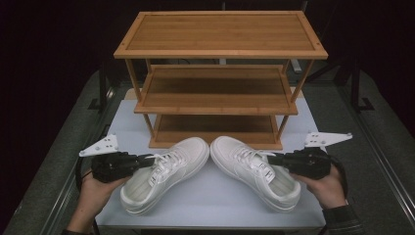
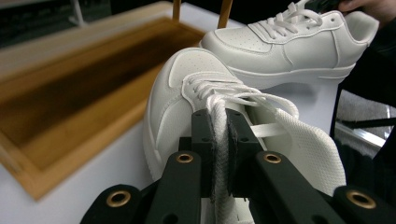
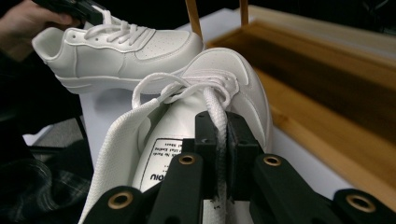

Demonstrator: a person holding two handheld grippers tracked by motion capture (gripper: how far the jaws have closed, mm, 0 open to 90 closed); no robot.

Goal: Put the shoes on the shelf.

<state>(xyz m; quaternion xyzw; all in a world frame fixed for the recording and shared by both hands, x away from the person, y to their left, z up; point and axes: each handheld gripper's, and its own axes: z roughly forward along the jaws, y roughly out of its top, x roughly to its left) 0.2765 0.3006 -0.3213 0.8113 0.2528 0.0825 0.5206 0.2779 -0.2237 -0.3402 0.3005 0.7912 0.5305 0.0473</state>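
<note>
- Left shoe [image 1: 161,174] and right shoe [image 1: 254,171] sit on the white table [image 1: 210,205], toes meeting before the rack [image 1: 218,83], heels angled outward toward the person.
- Left gripper [image 1: 144,160] pinches the left shoe's lace [image 2: 219,140].
- Right gripper [image 1: 271,159] clamps the right shoe's lace [image 3: 219,126].

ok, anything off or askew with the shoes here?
Nothing damaged or spilled. One oddity: the left shoe and right shoe sit toe to toe, splayed, and each is held only by its lace, by the left gripper and right gripper, jaws shut.
</note>
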